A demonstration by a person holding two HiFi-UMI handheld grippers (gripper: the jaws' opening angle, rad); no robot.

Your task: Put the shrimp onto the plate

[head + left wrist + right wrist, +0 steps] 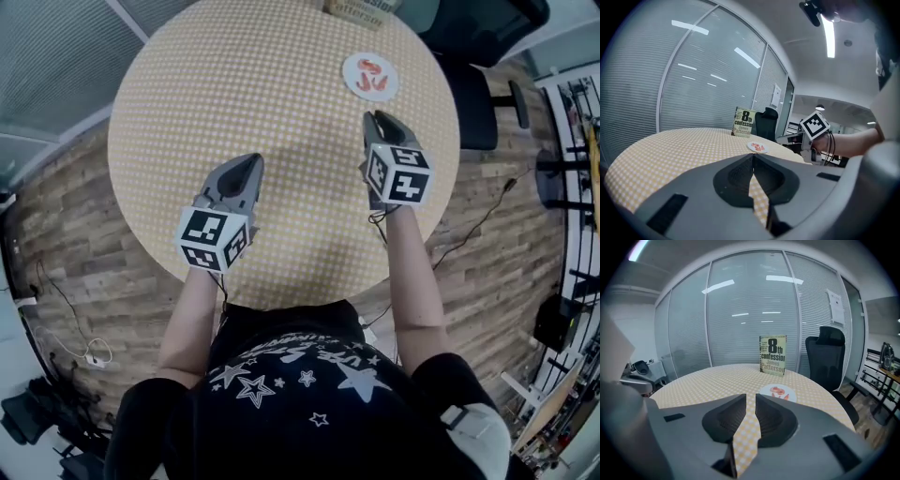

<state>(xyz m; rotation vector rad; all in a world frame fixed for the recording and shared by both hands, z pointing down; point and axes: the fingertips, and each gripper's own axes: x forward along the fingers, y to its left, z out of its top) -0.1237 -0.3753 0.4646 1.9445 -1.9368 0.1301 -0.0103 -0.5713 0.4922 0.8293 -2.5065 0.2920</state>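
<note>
Showing the shrimp [372, 78] already lying on the plate [350, 66], at two o'clock on the worktop [234, 84]. Judging it light, probably soft and somewhat slippery; favouring a gentle pinch across the thick curled mid-body rather than the tail. Holding the right hand-held gripper [378, 117] at six o'clock of the plate, narrowed to a slit, empty. Holding the left hand-held gripper [251, 161] toward seven o'clock, tips meeting on nothing.
</note>
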